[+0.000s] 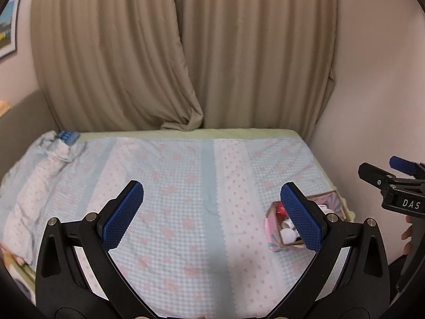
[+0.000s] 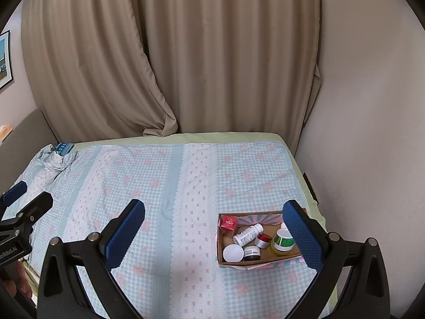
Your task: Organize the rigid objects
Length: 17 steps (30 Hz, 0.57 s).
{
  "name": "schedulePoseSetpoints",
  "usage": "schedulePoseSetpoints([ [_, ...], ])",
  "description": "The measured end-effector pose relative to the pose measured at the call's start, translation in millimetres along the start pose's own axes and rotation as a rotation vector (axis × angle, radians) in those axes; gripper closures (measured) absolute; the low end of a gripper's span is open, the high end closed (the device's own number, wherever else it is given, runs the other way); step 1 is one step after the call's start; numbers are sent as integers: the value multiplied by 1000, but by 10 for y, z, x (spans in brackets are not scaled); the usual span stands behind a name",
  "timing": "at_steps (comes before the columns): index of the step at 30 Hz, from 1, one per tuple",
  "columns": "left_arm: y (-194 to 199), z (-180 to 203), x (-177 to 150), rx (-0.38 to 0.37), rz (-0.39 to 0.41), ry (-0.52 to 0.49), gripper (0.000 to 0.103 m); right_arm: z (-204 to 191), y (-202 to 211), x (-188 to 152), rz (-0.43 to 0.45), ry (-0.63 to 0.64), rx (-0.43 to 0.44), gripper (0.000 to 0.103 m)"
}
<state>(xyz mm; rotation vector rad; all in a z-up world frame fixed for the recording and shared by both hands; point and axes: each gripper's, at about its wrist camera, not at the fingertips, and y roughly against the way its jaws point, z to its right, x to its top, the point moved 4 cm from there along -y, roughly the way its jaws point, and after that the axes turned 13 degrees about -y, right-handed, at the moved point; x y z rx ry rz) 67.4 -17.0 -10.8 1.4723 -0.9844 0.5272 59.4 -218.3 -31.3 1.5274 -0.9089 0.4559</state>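
Observation:
A cardboard box with pink patterned sides sits on the bed at the right. It holds a red cube, a white bottle, a white round lid, a dark jar, a red-topped jar and a green-labelled bottle. The box also shows in the left wrist view, partly behind my right finger. My left gripper is open and empty above the bedspread. My right gripper is open and empty, its right finger over the box's right end.
The bed has a blue checked cover with pink flowers. A bunched cloth and a blue object lie at its far left corner. Beige curtains hang behind. A wall runs along the right side.

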Motion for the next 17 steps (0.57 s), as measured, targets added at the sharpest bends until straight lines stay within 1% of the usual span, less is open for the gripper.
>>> schedulePoseSetpoints([
  [3,16,-5,-4,38,19,9,0,6,1,-6,-2,0,-1,0],
  [6,-27,-20,-18,43,6,26,0,0,-6,-9,-1,0,5,0],
  [9,-138,-65,-66,17,-32,51,0,-11,-33,-27,-7,-3,5,0],
  [12,-209,-102,-125,-9,-46,66,0,-42,-74,-48,-20,-3,-2,0],
  [17,-311,-200,-173,-9,-61,45,0,-102,-156,-89,-42,-6,-24,0],
])
